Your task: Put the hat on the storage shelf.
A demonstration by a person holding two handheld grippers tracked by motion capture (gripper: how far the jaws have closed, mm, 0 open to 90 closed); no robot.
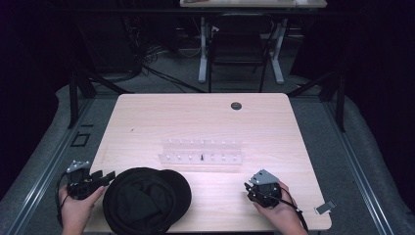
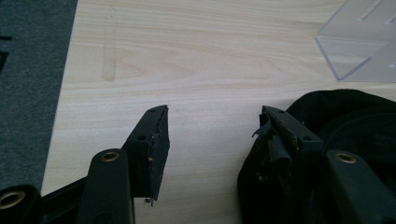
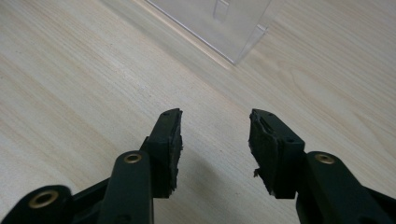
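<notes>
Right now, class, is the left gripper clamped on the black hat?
No: the left gripper stands open, with bare table between its jaws and the black hat beside it.

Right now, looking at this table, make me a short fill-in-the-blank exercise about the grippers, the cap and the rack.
1. The black cap lies nearest the ____ gripper.
2. The right gripper has its jaws ____ over bare wood.
3. The clear rack holds one small ____ piece.
4. The rack sits ____ the cap on the table.

Missing words: left; open; dark; beyond

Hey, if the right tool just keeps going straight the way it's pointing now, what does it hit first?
Probably the clear plastic rack. The right tool is open, with bare light wooden table ahead of it, and the rack's corner lies just beyond; how far is hard to judge.
</notes>
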